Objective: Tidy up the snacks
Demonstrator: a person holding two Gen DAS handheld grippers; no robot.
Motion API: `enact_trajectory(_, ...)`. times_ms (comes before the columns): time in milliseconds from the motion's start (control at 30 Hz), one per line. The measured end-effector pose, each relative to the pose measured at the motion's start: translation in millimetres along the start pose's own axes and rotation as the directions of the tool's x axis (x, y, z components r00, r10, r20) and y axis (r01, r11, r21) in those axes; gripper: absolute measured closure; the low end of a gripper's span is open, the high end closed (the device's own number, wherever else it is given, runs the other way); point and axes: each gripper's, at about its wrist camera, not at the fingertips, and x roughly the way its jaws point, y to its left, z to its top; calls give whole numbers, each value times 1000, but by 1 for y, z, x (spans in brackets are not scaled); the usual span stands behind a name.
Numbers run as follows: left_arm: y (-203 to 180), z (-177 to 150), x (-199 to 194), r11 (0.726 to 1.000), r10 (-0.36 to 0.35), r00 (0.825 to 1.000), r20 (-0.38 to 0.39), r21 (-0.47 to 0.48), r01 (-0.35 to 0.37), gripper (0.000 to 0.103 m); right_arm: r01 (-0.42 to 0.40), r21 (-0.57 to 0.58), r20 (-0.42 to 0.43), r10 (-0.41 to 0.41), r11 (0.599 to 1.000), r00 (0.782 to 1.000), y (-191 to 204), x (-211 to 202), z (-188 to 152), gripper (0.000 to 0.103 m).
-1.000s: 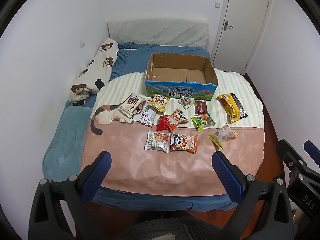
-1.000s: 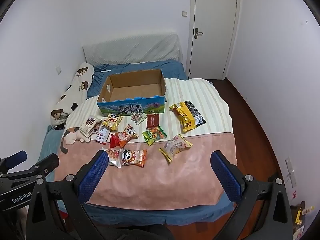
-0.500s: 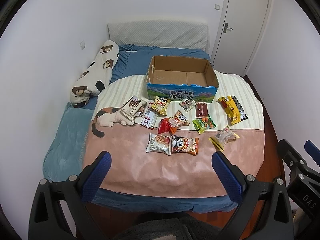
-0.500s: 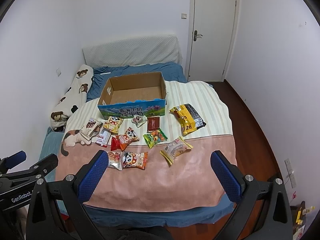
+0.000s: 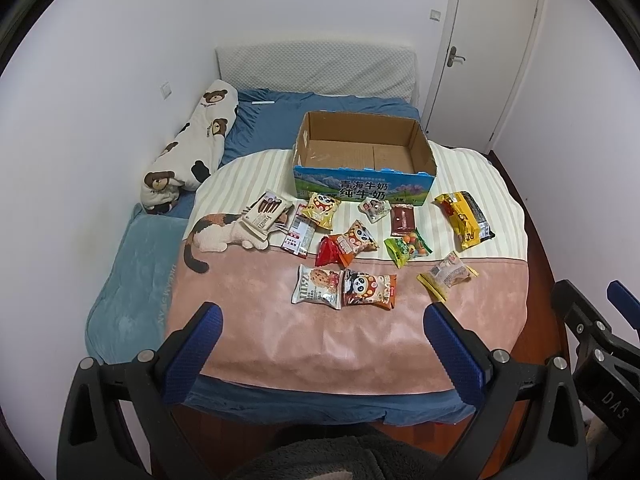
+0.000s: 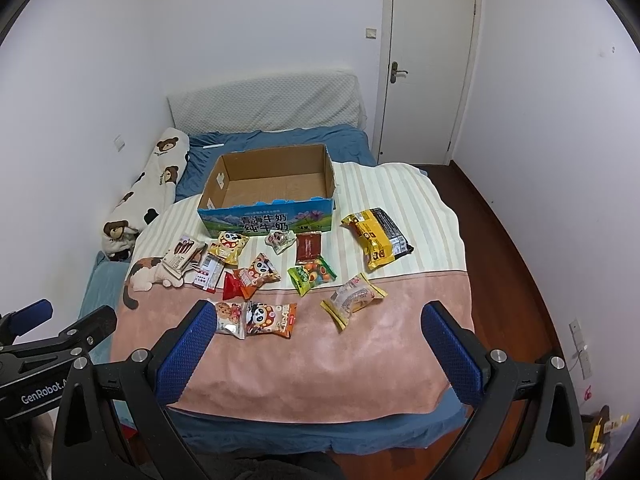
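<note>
Right view alone shows wall socket (image 6: 579, 340); cardboard box (image 6: 267, 216) in both

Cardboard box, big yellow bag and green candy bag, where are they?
cardboard box (image 5: 362, 190), left wrist view, on its blue printed front wall.
big yellow bag (image 6: 372, 242), right wrist view, on its yellow front.
green candy bag (image 6: 312, 275), right wrist view, on its middle.

Soft even light, fisheye-warped edges

Empty cardboard box (image 5: 362, 152) upright on blanket, snack packets (image 5: 348, 240) scattered before it
</note>
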Motion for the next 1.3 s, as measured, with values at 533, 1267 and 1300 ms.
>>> enact_trajectory(533,-3,-6,-2,1000,1,1000,-2,1,-1,0,5,-9,-3,-5,1000,1000,-6,1,-2,0)
enact_trajectory(1267,-4,-5,1,1000,-3,1000,-3,-3,3,0,8,-7,4,-8,1000,1000,-8,4,4,0)
enact_trajectory(1300,-4,-5,1,1000,-4,1000,-2,-4,4,0,8,-8,5,-8,1000,1000,-6,3,4,0)
